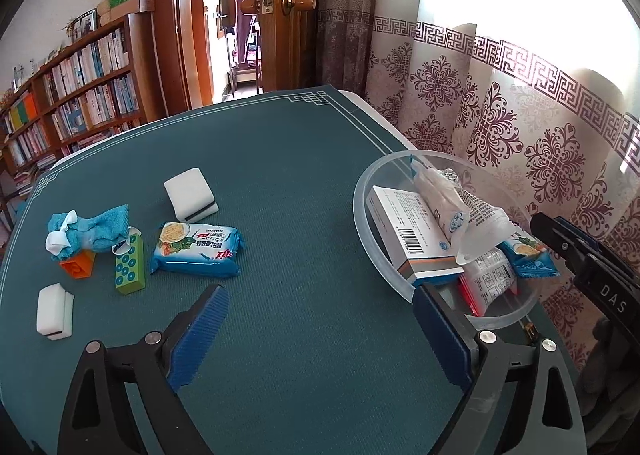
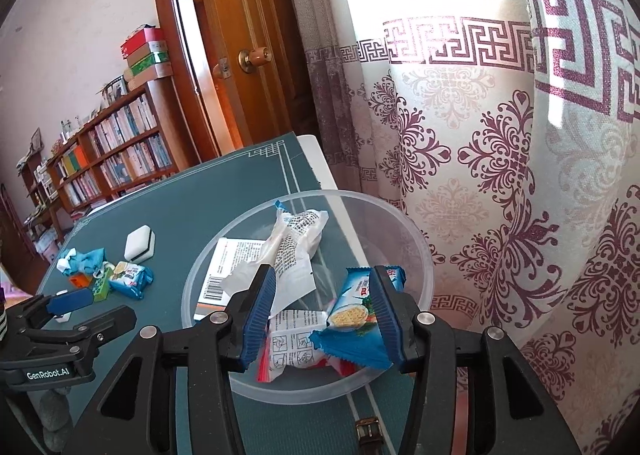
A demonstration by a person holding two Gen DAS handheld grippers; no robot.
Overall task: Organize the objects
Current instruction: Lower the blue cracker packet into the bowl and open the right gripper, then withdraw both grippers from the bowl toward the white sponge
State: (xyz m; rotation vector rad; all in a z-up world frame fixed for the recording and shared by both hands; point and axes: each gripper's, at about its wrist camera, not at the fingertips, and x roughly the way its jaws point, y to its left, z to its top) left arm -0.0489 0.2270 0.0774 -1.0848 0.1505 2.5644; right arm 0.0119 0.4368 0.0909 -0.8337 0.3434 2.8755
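Note:
A clear plastic bowl (image 1: 362, 211) (image 2: 416, 251) stands at the table's right edge. It holds a white box (image 1: 404, 231), a white wrapper (image 2: 296, 247), a small packet (image 2: 292, 339) and a blue noodle packet (image 2: 352, 319). My right gripper (image 2: 324, 275) is open above the bowl, its jaws standing either side of the blue packet. My left gripper (image 1: 320, 307) is open and empty over the green table mat. On the mat at left lie a second blue noodle packet (image 1: 198, 251), two white sponges (image 1: 190, 193) (image 1: 54, 311), a blue cloth (image 1: 86, 233), a green block (image 1: 130, 265) and an orange block (image 1: 78, 263).
The table (image 1: 280, 159) has a green mat with a white border. A patterned curtain (image 1: 500, 111) hangs close behind the bowl on the right. A bookshelf (image 1: 76, 95) and a wooden door (image 1: 288, 11) stand beyond the table's far side.

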